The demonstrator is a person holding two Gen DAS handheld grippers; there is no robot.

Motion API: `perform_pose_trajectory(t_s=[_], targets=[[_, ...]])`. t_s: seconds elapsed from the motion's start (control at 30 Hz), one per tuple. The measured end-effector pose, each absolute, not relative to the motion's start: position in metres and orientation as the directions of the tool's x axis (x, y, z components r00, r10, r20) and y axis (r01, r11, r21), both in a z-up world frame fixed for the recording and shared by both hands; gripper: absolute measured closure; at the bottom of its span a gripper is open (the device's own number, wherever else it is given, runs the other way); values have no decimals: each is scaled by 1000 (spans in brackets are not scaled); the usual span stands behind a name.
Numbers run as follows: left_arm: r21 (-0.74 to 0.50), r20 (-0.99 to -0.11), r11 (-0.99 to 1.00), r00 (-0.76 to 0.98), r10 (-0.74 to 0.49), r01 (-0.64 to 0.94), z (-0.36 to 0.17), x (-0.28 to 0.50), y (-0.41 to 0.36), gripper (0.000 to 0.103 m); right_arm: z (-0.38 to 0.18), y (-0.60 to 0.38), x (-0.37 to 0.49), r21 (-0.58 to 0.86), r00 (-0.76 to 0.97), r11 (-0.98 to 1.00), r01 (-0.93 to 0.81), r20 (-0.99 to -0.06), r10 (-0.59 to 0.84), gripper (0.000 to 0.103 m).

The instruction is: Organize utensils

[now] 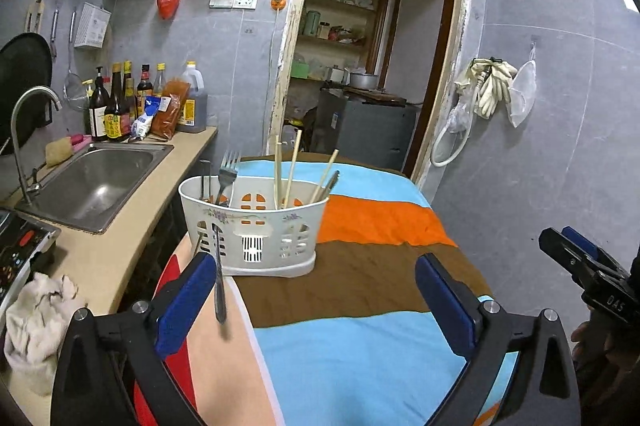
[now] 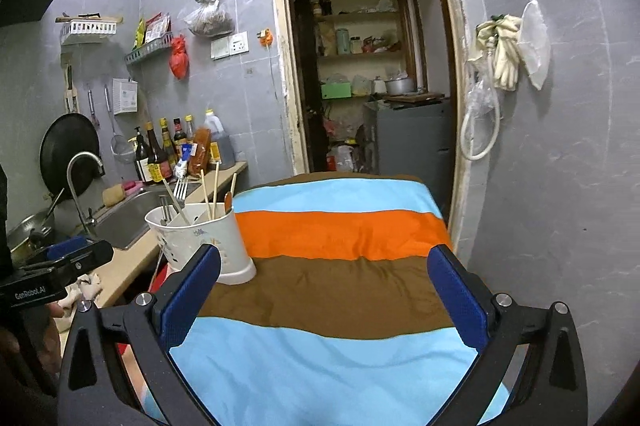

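Utensils stand in a white plastic caddy (image 1: 256,226) just ahead of the left hand-held gripper (image 1: 316,302), on the brown band of a striped cloth (image 1: 360,278): a fork (image 1: 228,170) with its tines up, pale chopsticks (image 1: 286,166) leaning at angles, and some dark metal handles. One more metal utensil (image 1: 219,278) shows blurred and upright in front of the caddy, just beside the left gripper's left blue pad; whether it touches the pad cannot be told. The left gripper's jaws are spread wide with nothing pinched between them. The right hand-held gripper (image 2: 324,290) is likewise spread and empty, with the caddy ahead and to its left. Beyond the caddy, left of both grippers, runs the counter (image 1: 120,226) with a steel sink (image 1: 100,182), and an open doorway lies straight ahead
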State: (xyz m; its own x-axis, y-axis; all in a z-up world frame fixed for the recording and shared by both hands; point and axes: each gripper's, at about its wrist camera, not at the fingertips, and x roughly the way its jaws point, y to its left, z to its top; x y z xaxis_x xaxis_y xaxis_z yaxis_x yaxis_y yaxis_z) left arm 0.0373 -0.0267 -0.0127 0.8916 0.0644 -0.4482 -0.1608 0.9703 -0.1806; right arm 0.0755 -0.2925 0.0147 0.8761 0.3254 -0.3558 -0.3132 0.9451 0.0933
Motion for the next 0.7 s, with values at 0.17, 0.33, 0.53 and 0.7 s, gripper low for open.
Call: perform_pose_trajectory(t_s=[0.17,0.33,0.53,0.7], targets=[[-161,-435,973,896,83,-168,-11,26,-37,3,17,-305,65,100,882,946,-307,-345,322,2],[-152,-425,973,901,93,-172,-8,20,-42,3,18,-310,64,110,880,945,-308,-344,327,2],[-149,-418,972,903,103,-180,-5,20,-43,3,19,-311,65,112,881,943,-314,-337,333,2],[-146,-415,973,904,104,-179,-4,19,-44,3,19,-311,65,113,881,943,-314,-336,333,1]])
